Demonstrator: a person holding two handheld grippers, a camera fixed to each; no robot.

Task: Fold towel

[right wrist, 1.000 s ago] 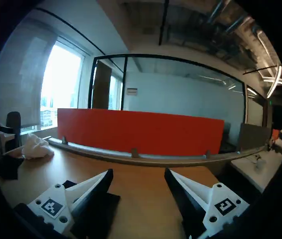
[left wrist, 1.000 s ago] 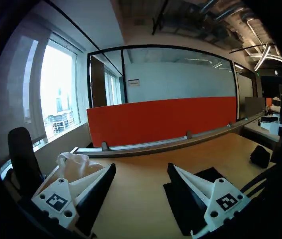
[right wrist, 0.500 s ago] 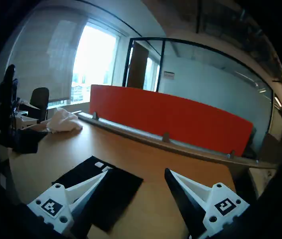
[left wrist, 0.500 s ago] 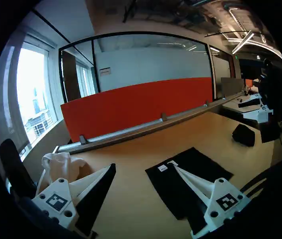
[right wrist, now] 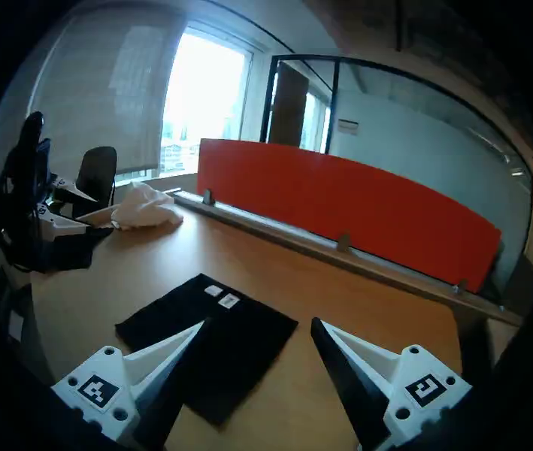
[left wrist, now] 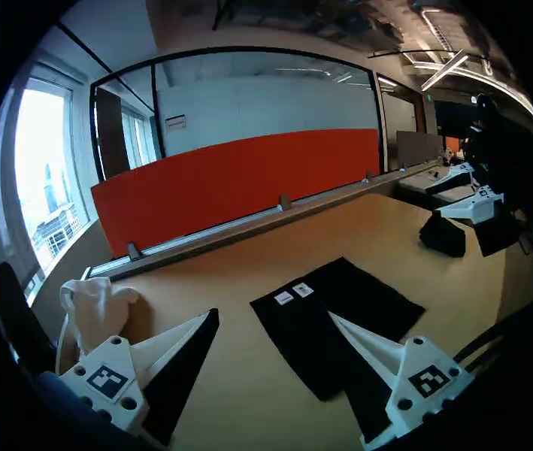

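Close in, the left gripper point(left wrist: 271, 317) has its jaws spread wide, with nothing between them. Just ahead and toward its right finger, the black towel point(left wrist: 345, 316) lies flat on the wooden table point(left wrist: 243, 391). That finger overlaps the towel's near edge; I cannot tell if they touch. Two small white tags point(left wrist: 293, 294) sit on the towel's far-left part. Off past the left finger, a crumpled white cloth point(left wrist: 95, 307) rests near the table's back edge.

The right gripper point(right wrist: 260, 325) is likewise wide open and empty. From it the towel point(right wrist: 247, 331) spreads ahead and leftward, partly behind the left finger, with the tags point(right wrist: 221, 295) on its far side. Farther left, the white cloth point(right wrist: 144, 209) lies beside the rail. Beyond both grippers an orange divider point(right wrist: 349, 203) runs along the table's far edge. A dark chair point(right wrist: 98, 173) and a bright window point(right wrist: 206, 105) stand farthest back.
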